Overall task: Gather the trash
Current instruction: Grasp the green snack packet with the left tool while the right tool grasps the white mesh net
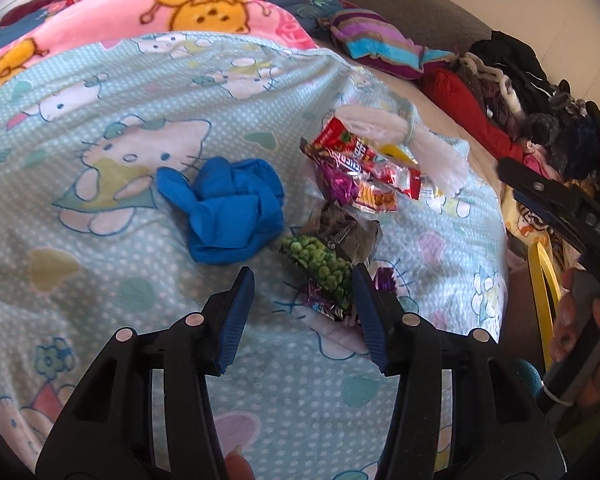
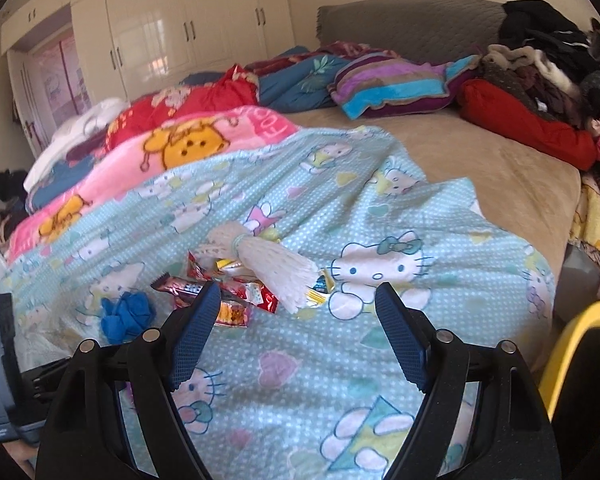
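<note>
Bedding with a pale-blue cartoon-cat print (image 1: 148,92) carries the trash: a loose cluster of crinkly foil snack wrappers (image 1: 360,176), roughly six, one crumpled blue rubber glove (image 1: 230,210) and one white foam net sleeve (image 1: 400,136). All appear light, soft, slippery; pinch raised folds. Left gripper (image 1: 303,280) jaws part-open, empty, just before the green pea packet (image 1: 324,270). Right gripper (image 2: 298,300) jaws released, empty.

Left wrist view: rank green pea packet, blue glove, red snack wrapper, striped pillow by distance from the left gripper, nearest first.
From the left gripper:
1. Green pea packet, right beside the right-hand fingertip.
2. Blue glove, crumpled just ahead, to the left.
3. Red snack wrapper, further up, right of centre.
4. Striped pillow, far end of the bed, upper right.
</note>
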